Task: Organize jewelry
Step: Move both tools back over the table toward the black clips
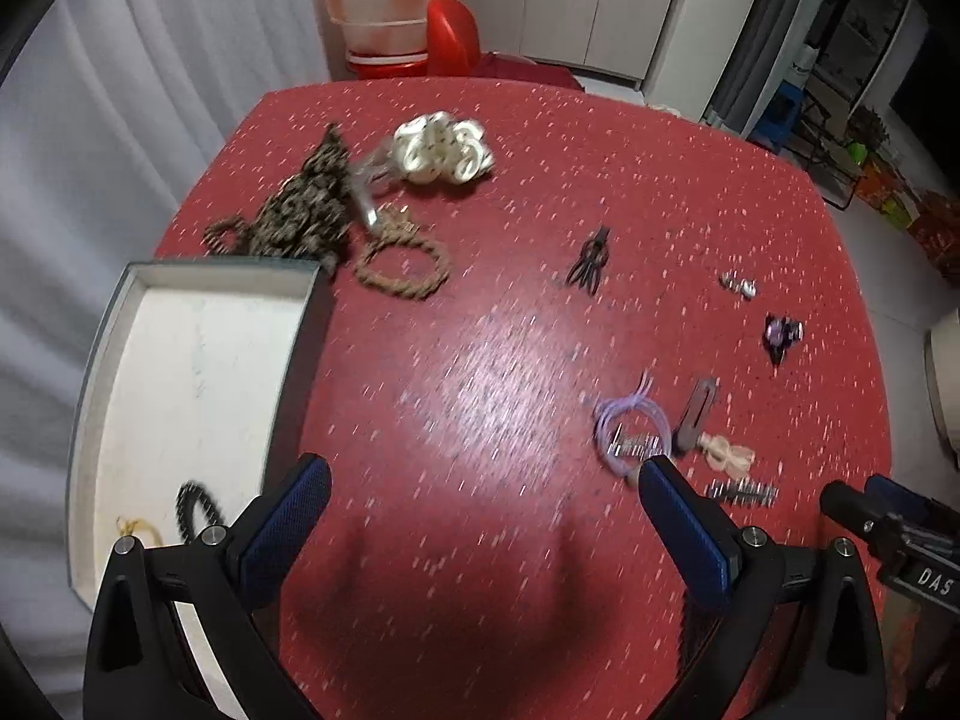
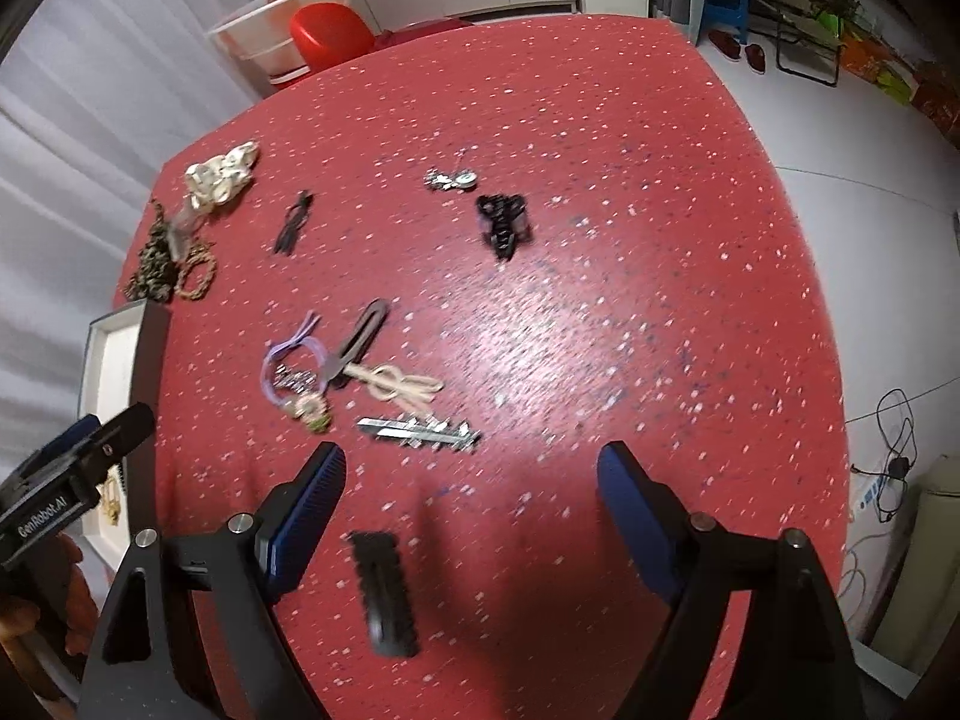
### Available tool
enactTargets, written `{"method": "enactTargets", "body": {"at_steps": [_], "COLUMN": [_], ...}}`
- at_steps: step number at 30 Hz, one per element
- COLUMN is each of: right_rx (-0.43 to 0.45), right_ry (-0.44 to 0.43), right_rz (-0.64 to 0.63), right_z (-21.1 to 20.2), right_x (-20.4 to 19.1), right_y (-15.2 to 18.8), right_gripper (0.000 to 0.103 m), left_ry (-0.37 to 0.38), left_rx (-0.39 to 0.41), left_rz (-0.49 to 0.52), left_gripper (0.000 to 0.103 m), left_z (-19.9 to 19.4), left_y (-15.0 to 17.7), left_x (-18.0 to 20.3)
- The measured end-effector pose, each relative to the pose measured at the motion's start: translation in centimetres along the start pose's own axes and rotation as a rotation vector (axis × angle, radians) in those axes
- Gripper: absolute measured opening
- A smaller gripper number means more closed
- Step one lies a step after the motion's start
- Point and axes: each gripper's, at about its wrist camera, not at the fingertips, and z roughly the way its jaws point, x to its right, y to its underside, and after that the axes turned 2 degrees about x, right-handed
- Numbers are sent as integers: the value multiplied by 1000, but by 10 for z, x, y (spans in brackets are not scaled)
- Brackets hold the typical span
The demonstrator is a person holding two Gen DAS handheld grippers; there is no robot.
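A white tray [image 1: 198,336] with a grey rim sits at the table's left edge; a black bead bracelet [image 1: 195,507] and a thin gold chain [image 1: 141,531] lie in it. My left gripper [image 1: 483,489] is open and empty over bare red table beside the tray. My right gripper [image 2: 474,474] is open and empty above the table; a black hair clip [image 2: 384,591] lies between its fingers. Just ahead lie a silver barrette [image 2: 420,432], a purple cord bracelet [image 2: 294,363], a brown clip [image 2: 360,348] and a cream knot clip [image 2: 399,390].
A shell bracelet [image 1: 444,147], a dark beaded pile [image 1: 300,210] and a rope bracelet [image 1: 402,264] lie at the far left. A small black clip [image 2: 294,222], a black hair claw [image 2: 504,222] and silver earrings [image 2: 450,180] lie mid-table. White basins [image 1: 390,12] stand beyond.
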Motion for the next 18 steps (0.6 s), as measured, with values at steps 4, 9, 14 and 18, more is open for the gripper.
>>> {"method": "enactTargets", "body": {"at_steps": [4, 9, 14, 18], "right_rx": [6, 1, 3, 5], "right_ry": [16, 17, 35, 38], "right_rz": [8, 19, 7, 8], "right_z": [9, 23, 39, 51], "right_x": [8, 14, 15, 17], "right_y": [-16, -38, -54, -62], "right_gripper": [88, 88, 88, 88], "left_ry": [4, -12, -16, -10], "left_rx": [30, 48, 46, 57], "left_rz": [12, 53, 70, 78], "left_gripper": [103, 103, 103, 103], "left_z": [14, 35, 60, 76], "left_y": [-20, -40, -56, -69], "left_x": [11, 22, 30, 38]}}
